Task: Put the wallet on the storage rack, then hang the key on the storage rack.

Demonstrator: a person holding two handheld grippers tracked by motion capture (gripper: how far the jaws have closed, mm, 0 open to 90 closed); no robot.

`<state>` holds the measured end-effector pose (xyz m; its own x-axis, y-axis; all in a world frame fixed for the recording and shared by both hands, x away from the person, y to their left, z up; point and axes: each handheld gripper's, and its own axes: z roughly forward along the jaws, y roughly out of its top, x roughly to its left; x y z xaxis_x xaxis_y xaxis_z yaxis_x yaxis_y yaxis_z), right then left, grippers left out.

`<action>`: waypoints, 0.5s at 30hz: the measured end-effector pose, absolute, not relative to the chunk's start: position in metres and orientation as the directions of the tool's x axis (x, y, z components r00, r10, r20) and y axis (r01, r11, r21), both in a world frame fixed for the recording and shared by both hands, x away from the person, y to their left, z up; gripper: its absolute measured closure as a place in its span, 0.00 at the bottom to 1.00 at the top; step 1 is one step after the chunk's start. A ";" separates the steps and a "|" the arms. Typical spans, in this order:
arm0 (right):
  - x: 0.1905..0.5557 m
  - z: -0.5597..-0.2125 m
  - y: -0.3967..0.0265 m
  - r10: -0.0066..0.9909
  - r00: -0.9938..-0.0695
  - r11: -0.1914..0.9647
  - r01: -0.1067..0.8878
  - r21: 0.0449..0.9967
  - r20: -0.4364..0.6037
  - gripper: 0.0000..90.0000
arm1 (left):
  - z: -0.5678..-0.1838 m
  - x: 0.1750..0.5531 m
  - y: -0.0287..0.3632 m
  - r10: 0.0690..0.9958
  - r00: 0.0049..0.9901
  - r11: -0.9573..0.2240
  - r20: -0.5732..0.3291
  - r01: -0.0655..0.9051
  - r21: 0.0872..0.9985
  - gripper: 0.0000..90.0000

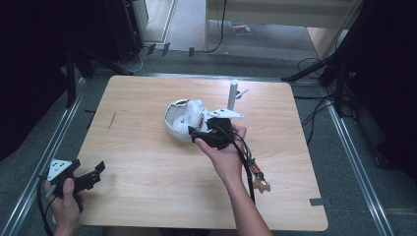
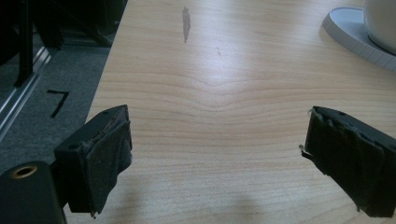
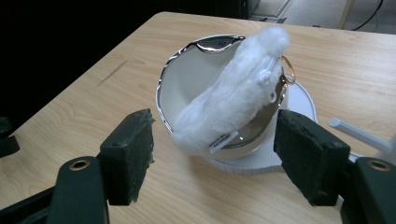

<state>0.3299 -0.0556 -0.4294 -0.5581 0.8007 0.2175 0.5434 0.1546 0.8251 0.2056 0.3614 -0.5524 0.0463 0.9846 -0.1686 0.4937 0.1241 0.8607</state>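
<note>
Both forearms are bare, with no sleeve in sight, and each hand carries a black two-jaw gripper — the left gripper (image 1: pixel 98 169) and right gripper (image 1: pixel 194 133) have blocky jaws faced with worn dark pads, brass-ringed screw holes, a grey three-cornered top plate and a trailing black cable.

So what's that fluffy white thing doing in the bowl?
A person is working at a wooden table with a gripper in each hand. The fluffy white toy lies across a white bowl that sits on a white base. The right gripper is just in front of the bowl, open, touching nothing. The left gripper waits open near the table's left edge.
</note>
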 end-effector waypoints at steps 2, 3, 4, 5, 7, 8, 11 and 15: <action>0.326 -0.427 -0.060 0.795 -0.568 0.162 0.537 0.828 0.213 0.33 | -0.552 0.206 0.361 0.985 0.046 0.125 -0.169 0.493 0.861 0.09; 0.324 -0.426 -0.062 0.790 -0.576 0.168 0.532 0.830 0.209 0.33 | -0.552 0.206 0.361 0.985 0.046 0.123 -0.168 0.494 0.860 0.09; 0.322 -0.425 -0.064 0.787 -0.583 0.177 0.527 0.831 0.202 0.33 | -0.552 0.206 0.361 0.985 0.047 0.123 -0.167 0.495 0.860 0.09; 0.322 -0.425 -0.064 0.787 -0.583 0.177 0.527 0.831 0.202 0.33 | -0.552 0.206 0.361 0.985 0.047 0.123 -0.167 0.495 0.860 0.09; 0.317 -0.422 -0.071 0.781 -0.596 0.193 0.517 0.834 0.189 0.33 | -0.552 0.206 0.361 0.985 0.047 0.119 -0.164 0.495 0.861 0.09; 0.315 -0.422 -0.073 0.779 -0.599 0.197 0.515 0.834 0.186 0.33 | -0.552 0.206 0.361 0.985 0.046 0.121 -0.165 0.494 0.861 0.09; 0.311 -0.423 -0.078 0.771 -0.613 0.223 0.514 0.828 0.172 0.33 | -0.552 0.205 0.361 0.984 0.046 0.126 -0.170 0.490 0.863 0.09; 0.305 -0.426 -0.087 0.766 -0.625 0.248 0.504 0.827 0.151 0.34 | -0.552 0.205 0.362 0.985 0.052 0.120 -0.167 0.494 0.861 0.09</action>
<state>0.3052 -0.0872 -0.4260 -0.6253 0.7656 0.1513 0.5043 0.2484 0.8270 0.2049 0.3616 -0.5523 0.0516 0.9846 -0.1669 0.4944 0.1200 0.8609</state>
